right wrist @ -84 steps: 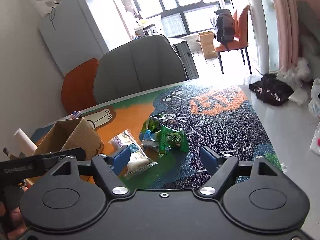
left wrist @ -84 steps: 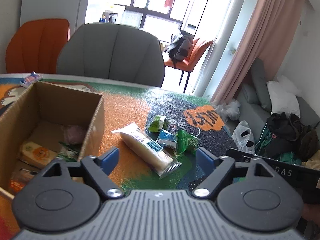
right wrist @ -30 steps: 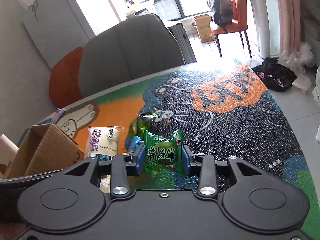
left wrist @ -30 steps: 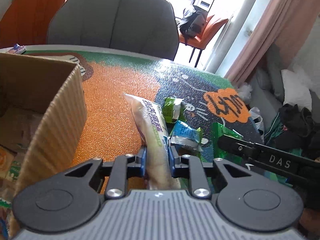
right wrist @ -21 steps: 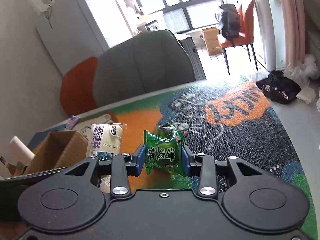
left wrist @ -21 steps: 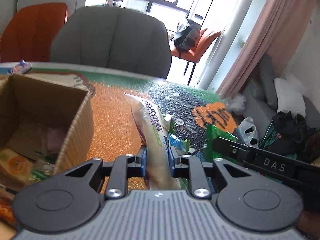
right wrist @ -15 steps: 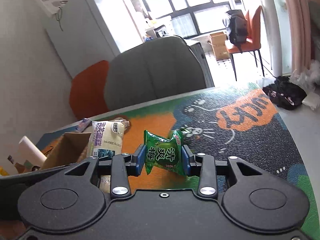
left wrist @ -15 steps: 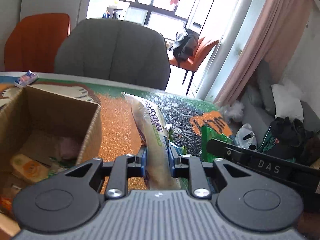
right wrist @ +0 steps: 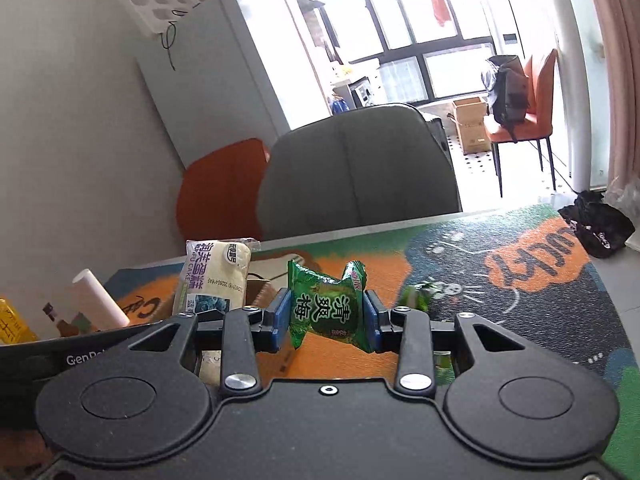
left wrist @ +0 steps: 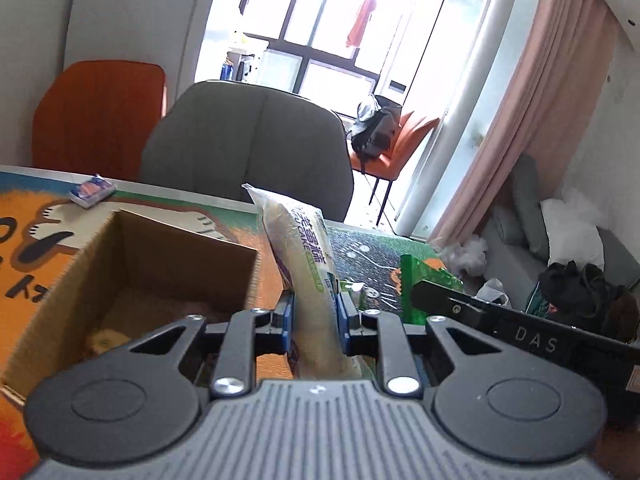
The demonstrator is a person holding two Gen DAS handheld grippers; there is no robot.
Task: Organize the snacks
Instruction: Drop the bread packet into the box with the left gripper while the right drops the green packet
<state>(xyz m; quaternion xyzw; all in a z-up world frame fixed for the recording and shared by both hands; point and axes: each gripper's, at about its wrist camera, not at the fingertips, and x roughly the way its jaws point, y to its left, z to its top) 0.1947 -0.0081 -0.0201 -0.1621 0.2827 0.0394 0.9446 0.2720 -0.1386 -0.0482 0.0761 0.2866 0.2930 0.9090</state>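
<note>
Left wrist view. The left tool (left wrist: 314,322) is closed on a long cake packet (left wrist: 302,256), its blue pads pressed against both sides of the wrapper's lower part. The packet stands nearly upright between the pads, leaning slightly left at the top, clear of the worktop (left wrist: 24,216). An open cardboard box (left wrist: 132,264) sits on the worktop to the left of the packet and just ahead of the tool; its near right corner lies close beside the packet. Something pale yellow lies on the box floor, too dim to identify. A small blue and white packet (left wrist: 92,191) rests near the worktop's far edge, well apart from the box. The right tool's dark body enters from the right, with a green wrapper (left wrist: 424,280) showing at its tip. A grey chair (left wrist: 248,144) and an orange chair (left wrist: 96,116) stand behind the worktop.

Right wrist view. The right tool (right wrist: 326,316) is closed on a green plum candy packet (right wrist: 326,304), pads pressing its left and right edges; the packet is held face-on and lifted off the worktop (right wrist: 520,292). The cake packet (right wrist: 214,276) shows to the left, upright above the left tool's dark body. A strip of the cardboard box (right wrist: 256,288) is visible between the two packets. A small green wrapper (right wrist: 416,296) lies on the worktop just right of the tool. A white roll (right wrist: 100,300) and bottles (right wrist: 12,320) stand at the far left.
</note>
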